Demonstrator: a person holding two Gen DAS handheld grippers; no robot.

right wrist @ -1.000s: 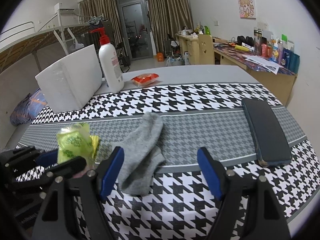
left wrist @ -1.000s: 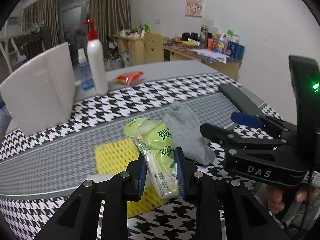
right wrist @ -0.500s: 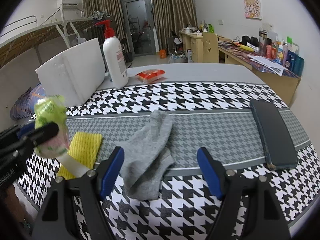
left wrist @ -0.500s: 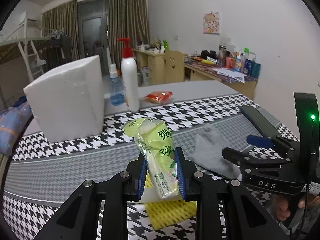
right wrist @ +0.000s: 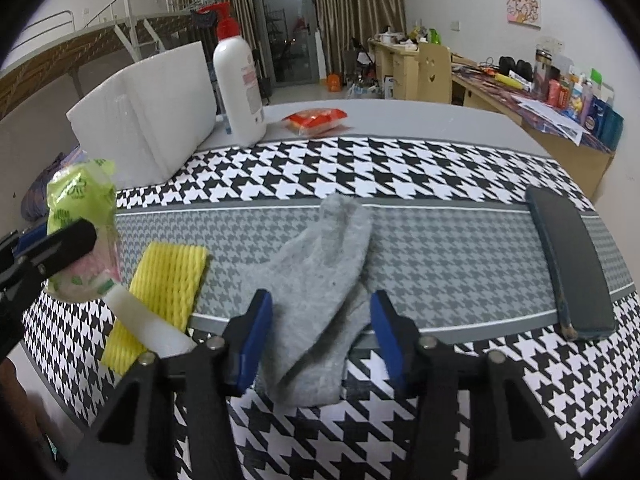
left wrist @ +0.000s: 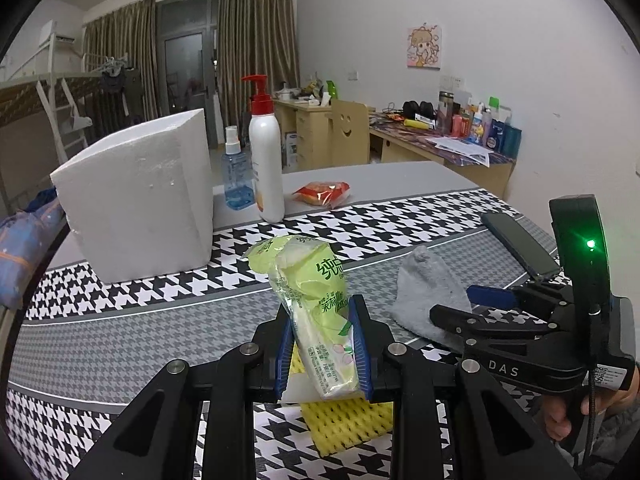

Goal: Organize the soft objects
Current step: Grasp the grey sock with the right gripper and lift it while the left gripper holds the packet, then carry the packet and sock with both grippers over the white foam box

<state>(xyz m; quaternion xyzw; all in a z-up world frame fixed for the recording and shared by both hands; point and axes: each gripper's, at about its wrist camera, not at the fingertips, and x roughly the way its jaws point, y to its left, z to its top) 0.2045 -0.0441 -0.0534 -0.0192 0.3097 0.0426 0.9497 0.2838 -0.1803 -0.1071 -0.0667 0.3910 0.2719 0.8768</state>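
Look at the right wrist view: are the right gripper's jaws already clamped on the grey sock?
No. The right gripper has its jaws spread wide, one on each side of the grey sock, which lies flat on the tablecloth.

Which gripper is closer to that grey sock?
Right. The right gripper is open around the grey sock; the left gripper, off to the side, holds the green tissue pack.

The right gripper (right wrist: 322,334) hovers with its blue pads spread on either side of the near end of a grey sock (right wrist: 322,280) lying on the houndstooth cloth (right wrist: 400,168). At left, the left gripper (right wrist: 48,246) clamps a green tissue pack (right wrist: 80,200) above a yellow foam net (right wrist: 168,280). A dark phone (right wrist: 572,268) lies at right — a lotion bottle (right wrist: 240,88) and white foam block (right wrist: 148,112) stand far.
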